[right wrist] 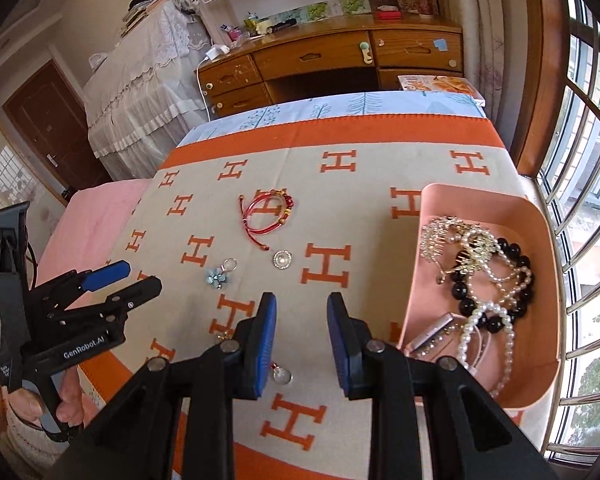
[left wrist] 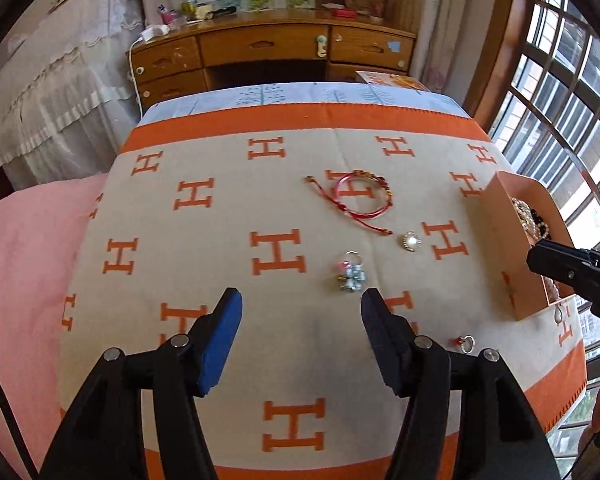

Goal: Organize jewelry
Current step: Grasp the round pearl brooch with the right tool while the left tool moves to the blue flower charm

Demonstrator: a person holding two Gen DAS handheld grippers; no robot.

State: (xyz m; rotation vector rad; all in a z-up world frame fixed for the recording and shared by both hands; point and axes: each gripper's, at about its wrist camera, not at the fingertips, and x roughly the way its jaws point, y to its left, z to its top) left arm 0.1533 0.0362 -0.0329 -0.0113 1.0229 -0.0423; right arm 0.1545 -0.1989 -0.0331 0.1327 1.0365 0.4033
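A red cord bracelet (left wrist: 358, 196) (right wrist: 269, 210), a round pearl brooch (left wrist: 411, 241) (right wrist: 282, 259) and a blue flower charm on a ring (left wrist: 352, 272) (right wrist: 220, 274) lie on the orange-and-beige H-patterned blanket (left wrist: 204, 248). A small ring charm (left wrist: 466, 344) (right wrist: 280, 374) lies near the front. A pink tray (left wrist: 508, 248) (right wrist: 420, 280) at right holds pearl strands, black beads and hair combs. My left gripper (left wrist: 302, 300) (right wrist: 140, 276) is open and empty, just short of the flower charm. My right gripper (right wrist: 302, 304) is open and empty beside the tray.
A wooden desk (left wrist: 268, 52) with drawers stands beyond the bed. A lace-covered cabinet (left wrist: 60, 92) is at left, barred windows (left wrist: 572, 100) at right. A pink sheet (left wrist: 24, 264) lies left of the blanket.
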